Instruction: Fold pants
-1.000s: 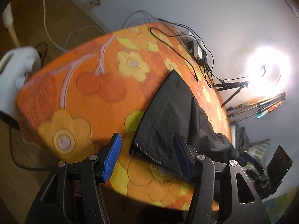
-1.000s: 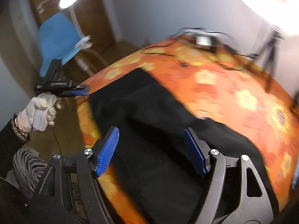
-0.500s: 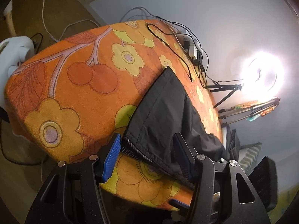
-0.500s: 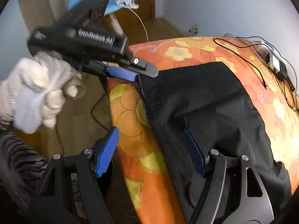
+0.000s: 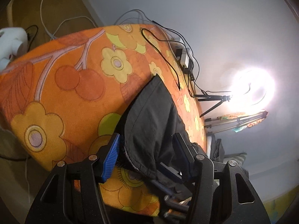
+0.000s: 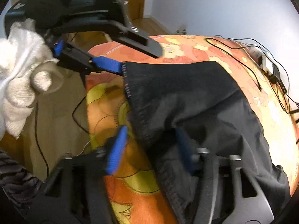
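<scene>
Black pants (image 6: 196, 100) lie on a table covered with an orange floral cloth (image 5: 61, 85), their stitched waistband edge running along the near side of the table.

Right gripper (image 6: 151, 149), right wrist view: the two blue-padded fingers (image 6: 115, 151) straddle the waistband edge. The jaws are closing, with a raised ridge of black fabric between them; the far finger is partly hidden under the cloth of the pants, and the near finger stands just outside the stitched edge, over the orange cloth. The picture is blurred here, and it cannot be told whether the pads already press on the fabric.

Left gripper (image 6: 112, 67), right wrist view: held in a white-gloved hand (image 6: 20, 74), it reaches in beyond the right fingers and meets the far corner of the waistband, its blue pad touching the stitched edge.

Left gripper (image 5: 147, 155), left wrist view: the jaws stand about half apart, with the waistband corner lying between them. The fabric rests against the near blue pad (image 5: 110, 156) and reaches toward the opposite finger; a firm pinch is not evident.

Beyond the fingers: black cables (image 5: 168, 56) and a small adapter (image 5: 184, 57) lie on the far part of the cloth, well apart from the pants. A ring light (image 5: 252, 89) on a tripod shines against the wall.
</scene>
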The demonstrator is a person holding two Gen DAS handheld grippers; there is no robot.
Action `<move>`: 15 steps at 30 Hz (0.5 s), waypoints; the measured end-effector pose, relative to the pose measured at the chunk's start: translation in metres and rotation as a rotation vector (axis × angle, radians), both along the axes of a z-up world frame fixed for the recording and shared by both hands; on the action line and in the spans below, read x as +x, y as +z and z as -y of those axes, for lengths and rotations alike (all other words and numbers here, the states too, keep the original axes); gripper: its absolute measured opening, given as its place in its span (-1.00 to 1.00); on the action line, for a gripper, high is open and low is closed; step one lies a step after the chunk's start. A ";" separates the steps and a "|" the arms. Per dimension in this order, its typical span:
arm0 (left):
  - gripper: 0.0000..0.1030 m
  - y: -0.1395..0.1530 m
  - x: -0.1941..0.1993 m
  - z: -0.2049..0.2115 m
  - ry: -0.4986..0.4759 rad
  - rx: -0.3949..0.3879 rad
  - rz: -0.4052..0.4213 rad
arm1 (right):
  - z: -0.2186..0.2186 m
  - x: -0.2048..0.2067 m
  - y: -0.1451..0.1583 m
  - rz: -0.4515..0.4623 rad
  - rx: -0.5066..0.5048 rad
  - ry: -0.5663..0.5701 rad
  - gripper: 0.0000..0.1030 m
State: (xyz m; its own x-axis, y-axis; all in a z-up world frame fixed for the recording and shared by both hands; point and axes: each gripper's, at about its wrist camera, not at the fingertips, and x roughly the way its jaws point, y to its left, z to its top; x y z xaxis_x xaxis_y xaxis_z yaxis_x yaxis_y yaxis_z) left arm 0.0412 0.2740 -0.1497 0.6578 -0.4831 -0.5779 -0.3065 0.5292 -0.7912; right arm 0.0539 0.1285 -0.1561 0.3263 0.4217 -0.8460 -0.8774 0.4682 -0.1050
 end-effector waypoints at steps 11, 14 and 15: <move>0.14 -0.004 0.000 0.008 -0.012 0.045 -0.063 | 0.020 0.034 0.003 -0.188 0.111 -0.117 -0.79; 0.14 -0.010 0.002 0.013 -0.020 0.010 -0.093 | 0.024 0.041 0.001 -0.241 0.145 -0.142 -0.80; 0.14 -0.010 0.003 0.014 -0.022 0.001 -0.092 | 0.025 0.042 0.001 -0.258 0.158 -0.150 -0.81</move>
